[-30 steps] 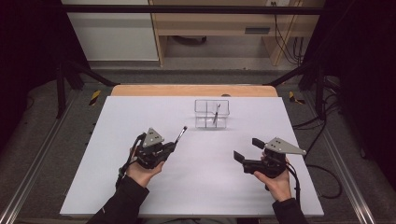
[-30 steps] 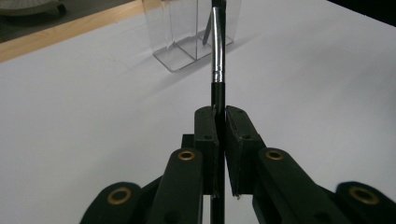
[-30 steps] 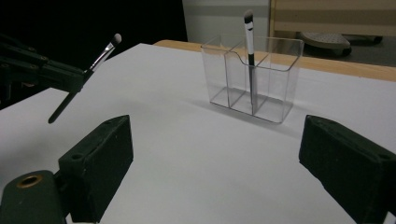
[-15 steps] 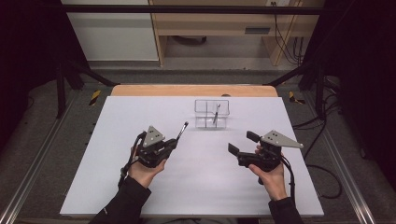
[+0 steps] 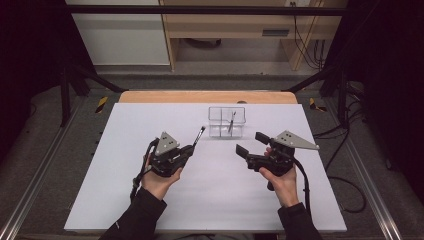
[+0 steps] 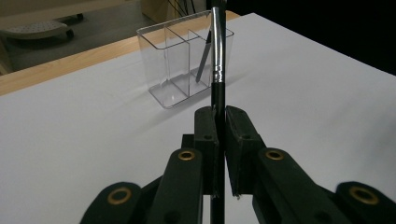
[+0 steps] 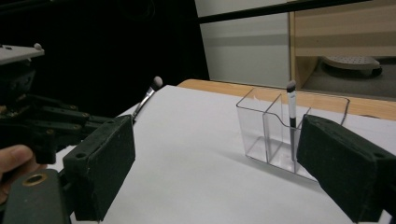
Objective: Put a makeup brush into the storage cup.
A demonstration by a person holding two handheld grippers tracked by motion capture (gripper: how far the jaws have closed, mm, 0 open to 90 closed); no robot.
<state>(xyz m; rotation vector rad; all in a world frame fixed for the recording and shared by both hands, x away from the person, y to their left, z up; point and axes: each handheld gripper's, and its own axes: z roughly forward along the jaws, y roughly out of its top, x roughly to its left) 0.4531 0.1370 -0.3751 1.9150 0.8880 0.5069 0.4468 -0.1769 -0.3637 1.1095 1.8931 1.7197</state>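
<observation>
White tabletop [image 5: 150,210] bare around organizer [image 5: 227,121]

A wooden shelf unit [image 5: 235,22] (cables [image 5: 307,37] hanging beside it) stands on grey floor [image 5: 210,82].

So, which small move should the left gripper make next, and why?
Probably carry the brush toward the clear organizer. The left gripper is shut on its handle, one brush already stands inside, and the right gripper is open, holding nothing.
</observation>
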